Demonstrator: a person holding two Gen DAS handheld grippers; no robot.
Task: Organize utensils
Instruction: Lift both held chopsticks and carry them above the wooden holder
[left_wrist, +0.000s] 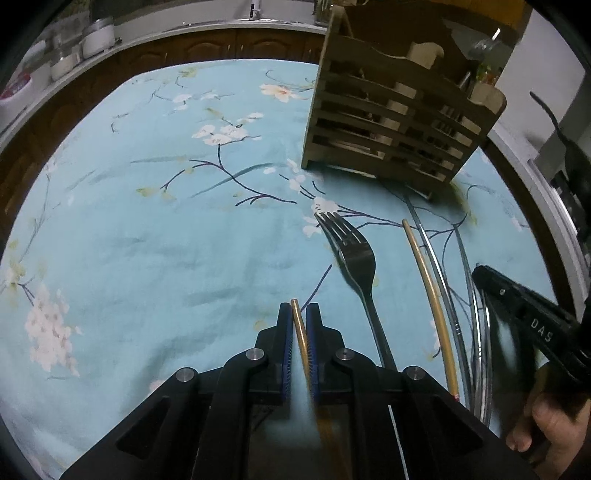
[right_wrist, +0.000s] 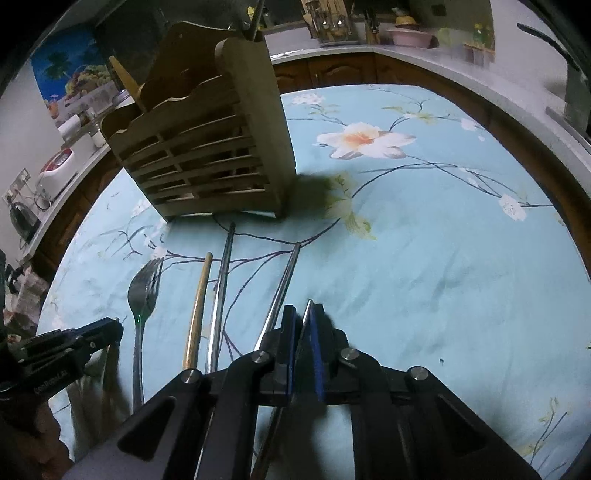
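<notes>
In the left wrist view my left gripper (left_wrist: 300, 314) is shut on a golden chopstick (left_wrist: 298, 325) whose tip pokes out just past the pads. A steel fork (left_wrist: 354, 254) lies to its right on the cloth, then a second golden chopstick (left_wrist: 430, 295) and thin metal chopsticks (left_wrist: 443, 280). My right gripper (left_wrist: 478, 271) comes in from the right over those. In the right wrist view the right gripper (right_wrist: 303, 314) is shut on a thin metal chopstick (right_wrist: 307, 308). Another metal chopstick (right_wrist: 286, 284) lies just left of it. The slatted wooden utensil holder (right_wrist: 207, 147) stands upright behind.
A light blue flowered tablecloth (left_wrist: 166, 240) covers the table, bare to the left in the left wrist view and to the right (right_wrist: 443, 258) in the right wrist view. Dark cabinets and a counter with jars (left_wrist: 96, 37) ring the table. A hand (left_wrist: 546, 421) holds the right gripper.
</notes>
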